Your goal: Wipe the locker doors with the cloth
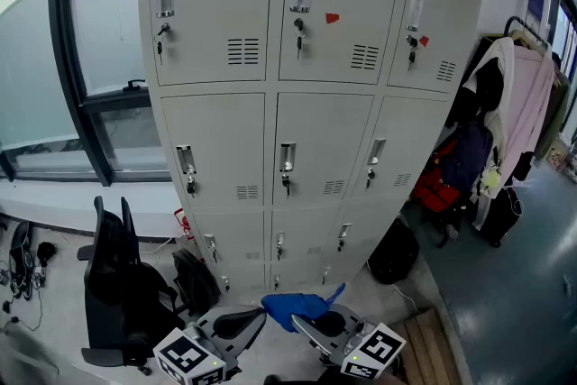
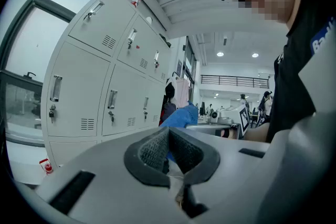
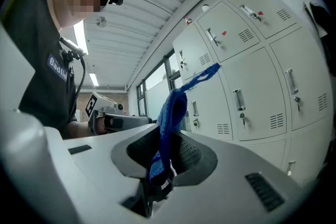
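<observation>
R gripper [image 3: 166, 136] is clamped on the blue cloth [image 3: 171, 112]. The cloth sits pinched between the pads and stands up out of the jaws, w/ a thin tail curling toward the lockers [image 3: 252, 76]. L gripper [image 2: 168, 136] has its jaws drawn together. A sliver of blue shows between its pads [image 2: 149, 149] and the cloth's bulk [image 2: 182, 115] is just past the tips, so it prob. nips the cloth's edge too, though that view isn't clear enough to be sure.

In the head view both grippers are low at the bottom edge, L [image 1: 257, 316] and R [image 1: 311, 326], w/ the cloth [image 1: 297, 308] bunched between their tips. It's well short of the locker doors [image 1: 306, 86]. Those are pale grey, three columns wide, all closed, w/ keys in the locks. A black chair [image 1: 117, 284] is at left by the window [image 1: 54, 59], and coats [image 1: 518, 95] hang at right.
</observation>
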A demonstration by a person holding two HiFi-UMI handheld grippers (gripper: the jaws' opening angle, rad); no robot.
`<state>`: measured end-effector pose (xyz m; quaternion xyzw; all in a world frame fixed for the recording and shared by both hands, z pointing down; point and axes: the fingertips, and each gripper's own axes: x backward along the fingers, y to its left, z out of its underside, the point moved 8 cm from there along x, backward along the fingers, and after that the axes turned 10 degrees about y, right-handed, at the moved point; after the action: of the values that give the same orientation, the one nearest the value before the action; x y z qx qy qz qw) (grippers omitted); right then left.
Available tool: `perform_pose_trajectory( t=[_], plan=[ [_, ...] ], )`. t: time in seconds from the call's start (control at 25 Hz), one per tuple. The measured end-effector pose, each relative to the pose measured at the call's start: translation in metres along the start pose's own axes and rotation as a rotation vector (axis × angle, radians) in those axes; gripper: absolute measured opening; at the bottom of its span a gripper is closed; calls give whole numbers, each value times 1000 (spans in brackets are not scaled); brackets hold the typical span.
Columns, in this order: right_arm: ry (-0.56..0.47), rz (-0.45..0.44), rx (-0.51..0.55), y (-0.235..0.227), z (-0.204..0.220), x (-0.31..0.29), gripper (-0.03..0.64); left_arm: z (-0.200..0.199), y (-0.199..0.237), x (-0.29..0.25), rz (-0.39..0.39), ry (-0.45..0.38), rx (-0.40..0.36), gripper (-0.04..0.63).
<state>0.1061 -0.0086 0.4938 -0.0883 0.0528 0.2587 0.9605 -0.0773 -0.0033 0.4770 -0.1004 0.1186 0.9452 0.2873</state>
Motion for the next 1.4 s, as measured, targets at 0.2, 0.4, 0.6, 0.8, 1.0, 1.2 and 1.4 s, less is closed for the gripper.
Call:
perform_pose_trajectory(
  t=[0.2,0.4,0.6,0.8,1.0,1.2,1.4],
  plan=[
    [-1,-9,-5,5,0,1,60,1,-5,2,-1,6,1,6],
    [-35,-24,-14,7,-1,1,61,0,-8,4,7,11,-23,6],
    [-60,-30,-9,5,-9,2,61,-15,-8,4,9,14,-52,6],
    [-58,-19,19,-4,-34,3,61,-44,-5,1,1,2,-98,6],
    [-48,-36,92,-15,-79,8,61,-84,-3,1,11,-41,-156,6],
    [-50,-10,233,-38,-154,27,61,-131,-3,7,29,-102,-238,6],
    [-58,6,349,-44,-216,37,61,-161,0,8,43,-148,-293,6]
  ],
)
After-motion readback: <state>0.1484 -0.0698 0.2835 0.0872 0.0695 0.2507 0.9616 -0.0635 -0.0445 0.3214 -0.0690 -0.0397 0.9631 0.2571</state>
